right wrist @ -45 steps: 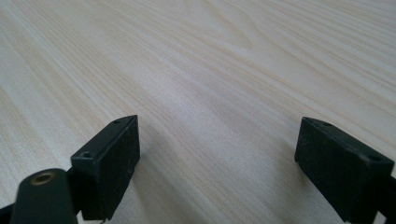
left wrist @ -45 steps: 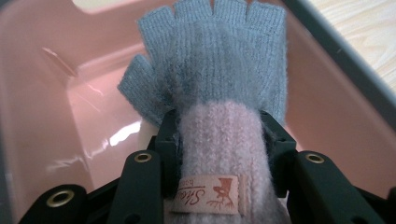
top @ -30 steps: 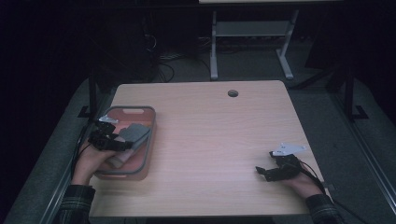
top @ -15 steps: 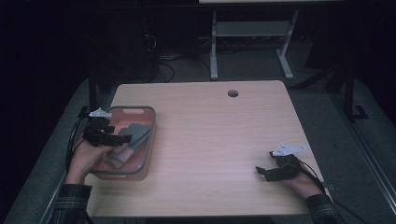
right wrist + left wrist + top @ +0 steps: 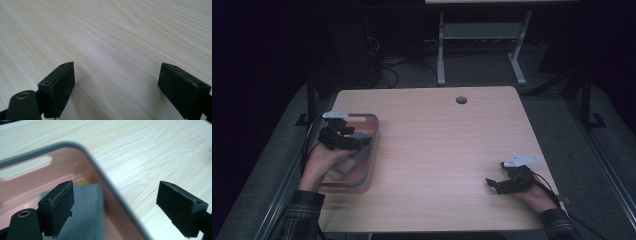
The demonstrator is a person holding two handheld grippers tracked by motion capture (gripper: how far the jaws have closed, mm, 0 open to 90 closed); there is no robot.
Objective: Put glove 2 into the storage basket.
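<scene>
- Two grippers are working this table (image 5: 437,150), and I am treating each in turn.
- I am holding the left gripper (image 5: 357,142) at the centre left of the high view, over the pink tray (image 5: 373,150). Its jaws have just been opening and are now standing wide apart with nothing pinched between them.
- In the left gripper view the grey cloth (image 5: 87,212) is lying flat inside the tray, low and left of centre, just inside the grey rim (image 5: 110,185). I am judging that the cloth is resting there because the tray is its container.
- I am resting the right gripper (image 5: 497,184) at the lower right of the high view, on bare wood, well apart from the tray. Its jaws are standing apart on nothing; I am judging this as a parked position, keeping the left side unobstructed.
</scene>
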